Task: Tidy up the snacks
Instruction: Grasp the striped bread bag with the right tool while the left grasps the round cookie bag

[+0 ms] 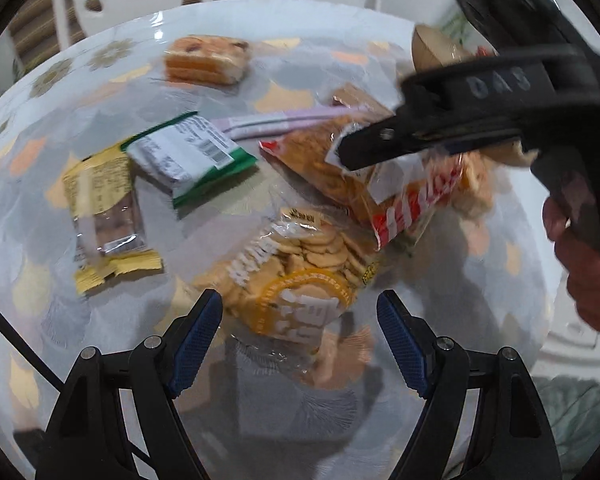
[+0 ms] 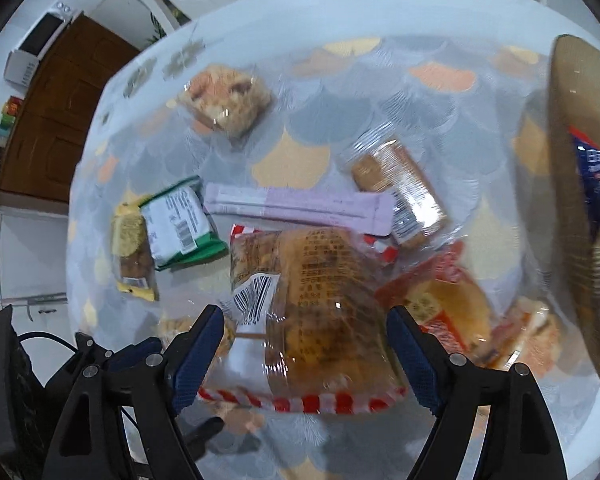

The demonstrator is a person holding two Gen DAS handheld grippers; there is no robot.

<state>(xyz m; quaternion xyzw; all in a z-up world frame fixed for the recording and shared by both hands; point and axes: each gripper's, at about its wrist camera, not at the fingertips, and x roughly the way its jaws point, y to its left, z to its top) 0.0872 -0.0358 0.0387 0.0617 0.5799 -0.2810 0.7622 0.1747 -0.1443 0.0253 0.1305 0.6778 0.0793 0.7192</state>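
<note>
Snack packets (image 2: 180, 224) crowd the table (image 2: 380, 92) beside a basket (image 2: 572, 184).

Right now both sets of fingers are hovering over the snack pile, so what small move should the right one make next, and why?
Probably lower the right gripper a little and close on the red-and-white edged snack bag. Its fingers stand open on either side of that bag, not pressing it, and the basket waits at the right.
</note>
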